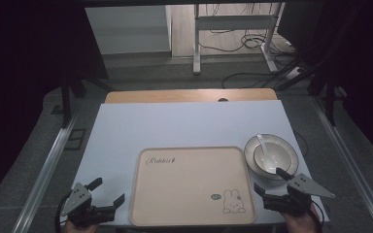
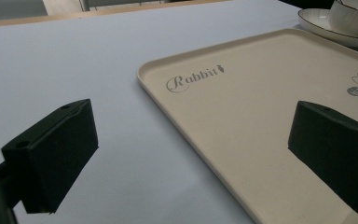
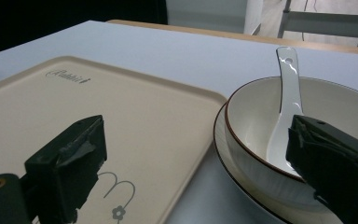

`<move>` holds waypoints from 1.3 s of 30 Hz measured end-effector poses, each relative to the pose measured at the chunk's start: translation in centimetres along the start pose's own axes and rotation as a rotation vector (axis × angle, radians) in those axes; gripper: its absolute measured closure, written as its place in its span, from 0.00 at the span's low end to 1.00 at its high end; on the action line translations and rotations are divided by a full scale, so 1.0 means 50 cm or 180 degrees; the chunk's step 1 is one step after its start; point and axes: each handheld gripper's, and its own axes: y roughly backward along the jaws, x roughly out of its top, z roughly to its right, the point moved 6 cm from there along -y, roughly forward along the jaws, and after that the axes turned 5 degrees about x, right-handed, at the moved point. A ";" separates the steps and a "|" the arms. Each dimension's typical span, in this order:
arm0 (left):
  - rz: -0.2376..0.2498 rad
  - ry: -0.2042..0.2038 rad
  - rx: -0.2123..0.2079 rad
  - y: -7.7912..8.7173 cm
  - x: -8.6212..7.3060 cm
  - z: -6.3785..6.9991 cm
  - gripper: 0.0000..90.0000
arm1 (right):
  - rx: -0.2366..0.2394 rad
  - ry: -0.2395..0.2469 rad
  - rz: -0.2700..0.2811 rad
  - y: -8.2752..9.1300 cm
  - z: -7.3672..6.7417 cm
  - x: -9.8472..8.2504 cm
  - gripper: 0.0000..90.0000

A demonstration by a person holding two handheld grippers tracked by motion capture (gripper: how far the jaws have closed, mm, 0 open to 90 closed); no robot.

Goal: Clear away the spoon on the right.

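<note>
A beige tray (image 1: 175, 204) with a rabbit drawing lies at the table's near middle, with nothing on it. To its right stands a white bowl (image 1: 264, 158) on a plate (image 1: 291, 154), a white spoon (image 1: 263, 144) resting inside. My left gripper (image 1: 108, 192) hovers open at the tray's near left corner. In its own view the left gripper (image 2: 191, 154) straddles the tray (image 2: 242, 107) edge. My right gripper (image 1: 271, 181) is open at the tray's near right corner, just before the bowl. The right gripper (image 3: 200, 163) frames the bowl (image 3: 256, 116) and spoon (image 3: 286, 93).
The white table top (image 1: 184, 124) has a wooden strip (image 1: 189, 95) along its far edge. Beyond it are a metal frame (image 1: 233, 29) and loose cables (image 1: 257, 43) on the floor.
</note>
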 end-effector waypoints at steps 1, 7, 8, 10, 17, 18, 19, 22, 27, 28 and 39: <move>0.0000 0.0000 0.0000 0.000 0.000 0.000 0.02 | 0.0000 0.0000 0.0000 0.000 0.000 0.000 0.06; -0.0044 -0.0019 0.0006 -0.002 -0.002 0.001 0.02 | 0.0028 0.0120 -0.0075 -0.002 0.002 0.011 0.05; -0.0047 -0.0019 0.0007 -0.002 -0.002 0.001 0.02 | 0.0042 0.0120 -0.0078 -0.003 0.002 0.012 0.05; -0.0051 -0.0016 0.0009 -0.003 -0.003 0.000 0.02 | 0.0048 0.0129 -0.0088 -0.003 0.003 0.014 0.05; -0.0069 -0.0025 0.0025 -0.003 -0.003 -0.001 0.02 | -0.0059 0.0022 -0.0033 -0.002 0.015 0.033 0.00; -0.0069 -0.0023 0.0025 -0.003 -0.003 -0.001 0.02 | -0.0059 0.0022 -0.0033 -0.002 0.015 0.033 0.00; -0.0070 -0.0023 0.0025 -0.003 -0.004 -0.001 0.02 | -0.0090 -0.0002 -0.0060 -0.003 0.019 0.034 0.00; -0.0077 -0.0023 0.0026 -0.004 -0.004 -0.001 0.02 | -0.0098 -0.0024 -0.0094 -0.005 0.021 0.034 0.00; -0.0084 -0.0026 0.0037 -0.004 -0.004 -0.001 0.03 | -0.0115 -0.0128 -0.0132 -0.007 0.028 0.036 0.00; -0.0085 -0.0026 0.0040 -0.004 -0.004 -0.001 0.03 | -0.0114 -0.0141 -0.0132 -0.007 0.029 0.037 0.00; -0.0095 -0.0030 0.0054 -0.005 -0.005 -0.002 0.03 | -0.0184 -0.0163 -0.0245 -0.010 0.036 0.053 0.00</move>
